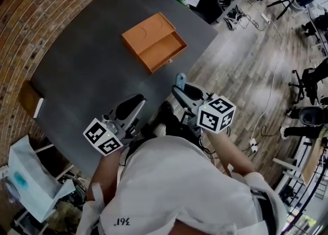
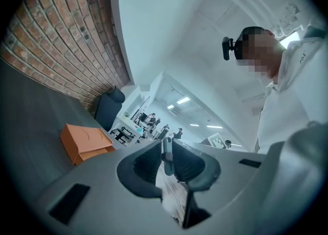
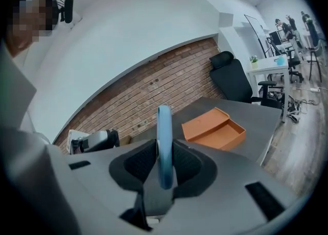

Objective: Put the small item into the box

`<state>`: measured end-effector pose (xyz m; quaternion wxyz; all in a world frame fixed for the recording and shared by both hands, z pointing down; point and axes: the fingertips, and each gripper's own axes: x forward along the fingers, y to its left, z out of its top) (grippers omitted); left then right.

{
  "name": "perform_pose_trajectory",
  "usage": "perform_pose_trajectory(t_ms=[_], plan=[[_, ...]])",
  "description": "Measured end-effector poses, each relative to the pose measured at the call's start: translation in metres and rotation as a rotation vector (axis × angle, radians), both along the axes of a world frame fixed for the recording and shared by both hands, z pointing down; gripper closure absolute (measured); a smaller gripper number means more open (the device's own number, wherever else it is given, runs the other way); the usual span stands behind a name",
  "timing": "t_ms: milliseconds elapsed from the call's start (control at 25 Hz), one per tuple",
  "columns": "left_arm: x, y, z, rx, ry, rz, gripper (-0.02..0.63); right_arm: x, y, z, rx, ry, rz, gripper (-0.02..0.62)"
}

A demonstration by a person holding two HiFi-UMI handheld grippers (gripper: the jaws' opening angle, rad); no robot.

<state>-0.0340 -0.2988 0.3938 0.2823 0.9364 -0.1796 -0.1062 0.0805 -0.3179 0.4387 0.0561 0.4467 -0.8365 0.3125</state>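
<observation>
Head view: left gripper [image 1: 137,100] barely apart, empty; orange box [image 1: 154,41] open on the table [image 1: 87,70], well ahead; right gripper [image 1: 179,91] clamped on 1 blue disc [image 1: 180,79].
Pinched edge-on near its lower rim, the disc could pivot or slip out short of the box.

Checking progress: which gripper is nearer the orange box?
Right. The right gripper is just below the orange box in the head view; the left gripper sits lower-left, farther off.

Orange box [image 1: 154,41] at one o'clock on the dark grey table [image 1: 87,70]. Pale blue small item [image 1: 180,80]. Black-and-white square markers [image 1: 217,113]. Reddish-brown brick wall [image 1: 31,18] at ten.
</observation>
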Motion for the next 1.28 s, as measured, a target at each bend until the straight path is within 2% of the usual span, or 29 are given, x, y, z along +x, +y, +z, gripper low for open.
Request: perform_pose_trajectory(t_ms=[360, 760, 960, 1280], plan=[[0.037, -0.061, 0.014, -0.013, -0.043, -0.092, 0.535, 0.025, -0.08, 0.018, -0.037, 0.042, -0.127, 0.492], [0.049, -0.1, 0.056, -0.049, -0.132, -0.145, 0.534, 0.021, -0.137, 0.059, -0.075, 0.147, -0.252, 0.491], [0.049, -0.117, 0.086, -0.082, -0.181, -0.157, 0.534, 0.008, -0.158, 0.086, -0.082, 0.25, -0.332, 0.491], [0.053, -0.136, 0.128, -0.139, -0.261, -0.152, 0.534, -0.01, -0.178, 0.14, -0.077, 0.491, -0.518, 0.491]])
